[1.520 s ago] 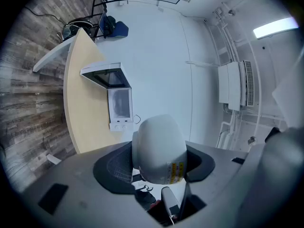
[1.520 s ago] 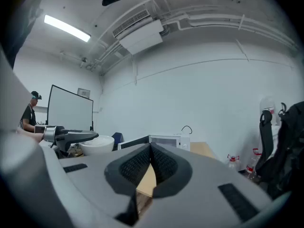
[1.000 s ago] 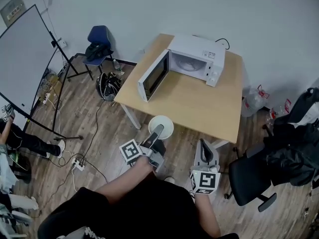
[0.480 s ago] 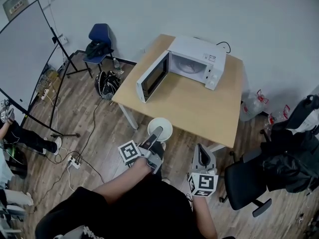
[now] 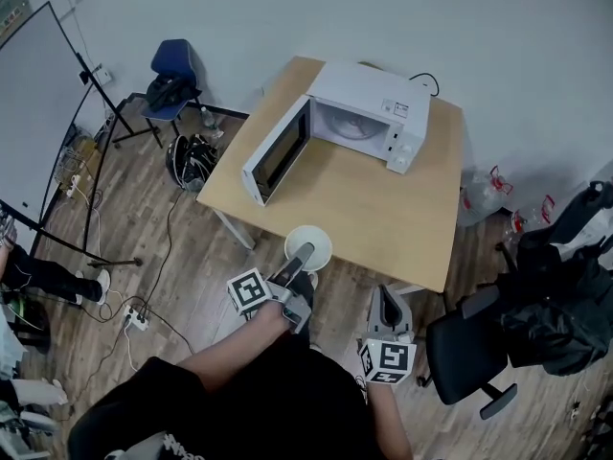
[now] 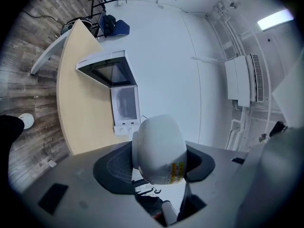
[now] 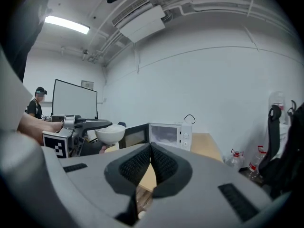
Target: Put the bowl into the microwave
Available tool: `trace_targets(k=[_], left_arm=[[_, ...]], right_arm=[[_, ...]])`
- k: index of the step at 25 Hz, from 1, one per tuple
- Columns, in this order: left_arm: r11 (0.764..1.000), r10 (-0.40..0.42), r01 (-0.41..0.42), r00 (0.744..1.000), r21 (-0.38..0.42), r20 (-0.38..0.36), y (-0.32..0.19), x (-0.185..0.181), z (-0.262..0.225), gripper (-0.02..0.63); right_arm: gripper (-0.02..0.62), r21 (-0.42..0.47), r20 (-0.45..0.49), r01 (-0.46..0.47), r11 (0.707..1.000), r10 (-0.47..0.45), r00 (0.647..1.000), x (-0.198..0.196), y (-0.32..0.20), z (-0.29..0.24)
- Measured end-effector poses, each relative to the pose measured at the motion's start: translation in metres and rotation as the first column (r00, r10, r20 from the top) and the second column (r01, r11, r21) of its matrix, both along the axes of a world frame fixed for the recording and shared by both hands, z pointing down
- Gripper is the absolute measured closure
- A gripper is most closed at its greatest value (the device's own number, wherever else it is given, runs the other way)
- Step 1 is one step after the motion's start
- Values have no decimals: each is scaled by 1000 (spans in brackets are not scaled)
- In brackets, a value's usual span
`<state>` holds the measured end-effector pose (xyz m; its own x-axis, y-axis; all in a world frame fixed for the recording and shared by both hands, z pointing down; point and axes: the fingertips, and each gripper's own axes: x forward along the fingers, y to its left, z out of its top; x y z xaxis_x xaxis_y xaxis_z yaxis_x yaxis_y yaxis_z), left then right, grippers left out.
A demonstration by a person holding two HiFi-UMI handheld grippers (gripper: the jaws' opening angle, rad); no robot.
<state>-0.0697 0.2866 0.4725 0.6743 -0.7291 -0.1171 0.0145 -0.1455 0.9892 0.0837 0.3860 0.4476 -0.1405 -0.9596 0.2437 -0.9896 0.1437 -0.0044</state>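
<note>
Gripping the bowl (image 5: pixel 321 241), the left claw (image 5: pixel 305 251) has moved closer to the open microwave (image 5: pixel 359 113) — right claw (image 5: pixel 391 305) closed, empty.

No legible text, bowl (image 6: pixel 156 146) sticker (image 6: pixel 176 171) unreadable

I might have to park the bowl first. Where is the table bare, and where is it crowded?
The table is bare across its near half, from the open door to the right edge, plus a strip right of the microwave. The far left part is crowded: microwave and swung-out door fill it.
</note>
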Motion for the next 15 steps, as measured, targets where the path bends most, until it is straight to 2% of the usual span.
trace_targets(k=[6,10,15], left_arm=[[1000,14,-15,1000,-27,-26,-64,21,11,357],[999,13,-13,1000,-38,13,-111,29,18,357],[997,15,-17,999,-78,-32,-168,34,24,357]], right_arm=[[534,-38,-29,-31,999,30,999,24,-55,4],[534,-17,-73,-40,999,38,997,35,-106,-16],[534,-38,-70,-35,999,32,997,28,-165,-21]])
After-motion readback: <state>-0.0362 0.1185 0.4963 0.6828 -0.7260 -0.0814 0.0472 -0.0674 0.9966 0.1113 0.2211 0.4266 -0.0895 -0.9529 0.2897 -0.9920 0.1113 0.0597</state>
